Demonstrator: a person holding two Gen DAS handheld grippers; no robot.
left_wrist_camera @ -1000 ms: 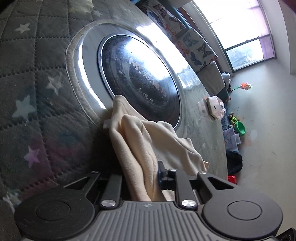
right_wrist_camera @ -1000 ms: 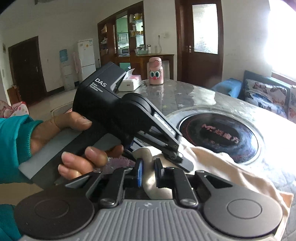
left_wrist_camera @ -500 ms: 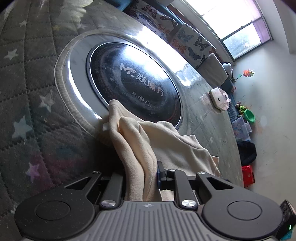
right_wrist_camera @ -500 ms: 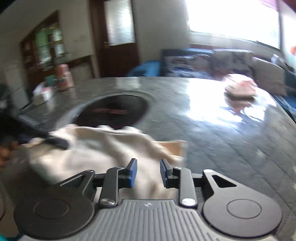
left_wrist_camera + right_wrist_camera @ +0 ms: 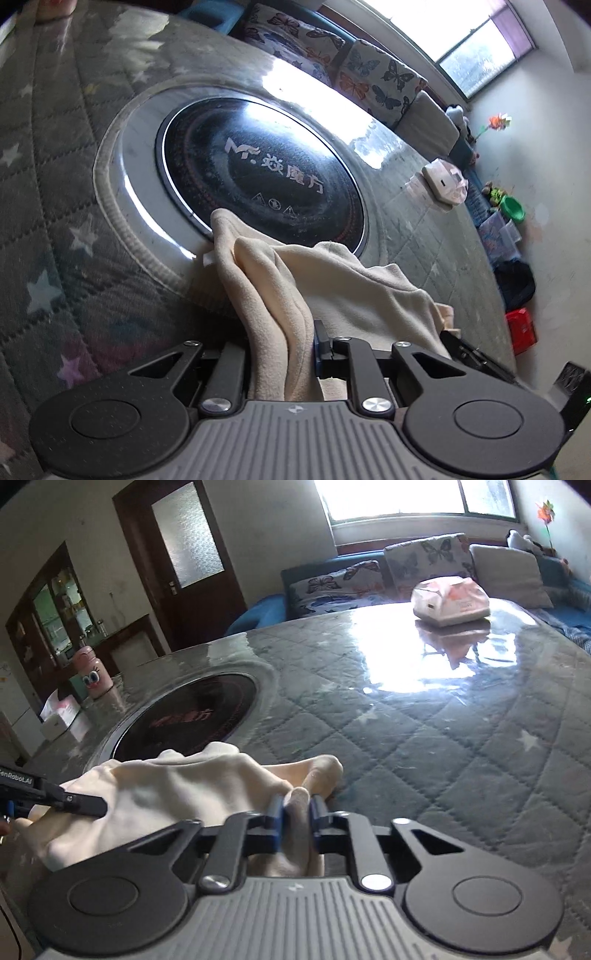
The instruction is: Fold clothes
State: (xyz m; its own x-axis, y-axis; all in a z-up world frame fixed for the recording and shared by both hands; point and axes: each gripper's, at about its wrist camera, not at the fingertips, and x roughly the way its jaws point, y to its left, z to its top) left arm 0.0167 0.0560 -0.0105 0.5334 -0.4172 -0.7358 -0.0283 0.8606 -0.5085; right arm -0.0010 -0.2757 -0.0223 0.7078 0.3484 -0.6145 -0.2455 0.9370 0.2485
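We held the cream garment point(image 5: 177, 794) bunched on the worktop point(image 5: 443, 738) just beside the induction hob point(image 5: 188, 716); our right claw point(image 5: 295, 812) had just clenched its edge, our left claw point(image 5: 280, 347) gripping another fold.

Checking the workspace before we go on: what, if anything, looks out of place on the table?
The cloth lies bunched, and one edge drapes over the rim of the black cooktop set into the table; odd spot for folding. Nothing looks spilled or damaged.
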